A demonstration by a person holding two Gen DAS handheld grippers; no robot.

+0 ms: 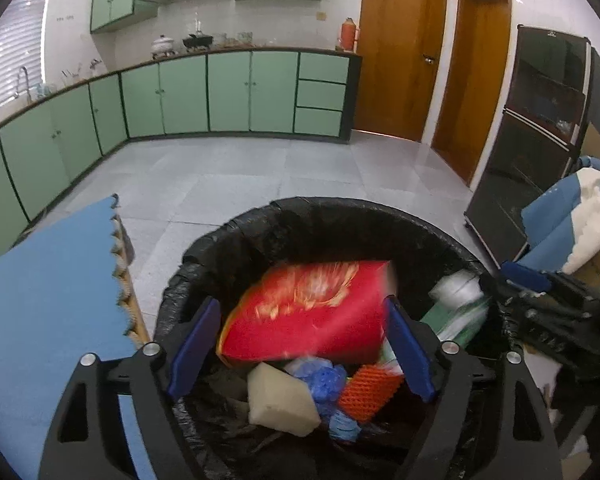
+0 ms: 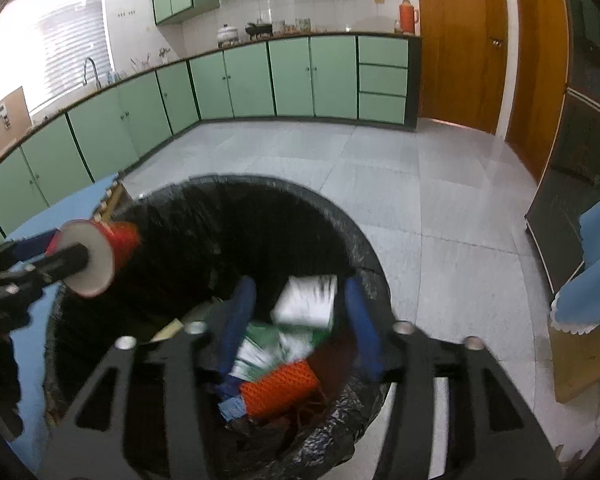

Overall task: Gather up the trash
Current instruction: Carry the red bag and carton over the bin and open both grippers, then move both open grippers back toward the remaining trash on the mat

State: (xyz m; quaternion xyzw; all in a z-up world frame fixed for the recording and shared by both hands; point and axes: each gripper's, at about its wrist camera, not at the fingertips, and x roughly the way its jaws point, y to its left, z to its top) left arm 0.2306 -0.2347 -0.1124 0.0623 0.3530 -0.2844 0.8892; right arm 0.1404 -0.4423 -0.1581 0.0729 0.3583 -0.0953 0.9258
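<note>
The lined bin [image 1: 340, 206] fills the lower middle of both wrist views, standing on the tiled floor between 2 blue foam mats [image 1: 48, 280]. Both tools hang over its mouth, pointing down into it.

The left gripper [image 1: 302, 312] has 1 red box [image 1: 308, 316] spanning the gap between its blue pads. The box is blurred, and I cannot tell whether the pads press on it or it is already loose. The right gripper [image 2: 300, 286] stands open: 1 white-and-green packet [image 2: 306, 300] is between its fingers with clear space on each side, touching neither pad, above the rubbish.

To do this drop well, I judge both tools should stay inside the rim line, with the jaws spread fully before they lift away, so that the wide box cannot catch on the liner edge or tip out onto the mat.

Already inside: 1 beige foam block [image 1: 280, 400], 1 orange mesh sleeve [image 1: 370, 394], several green-and-white packets and some crumpled blue scraps [image 1: 324, 380], too tangled to count
</note>
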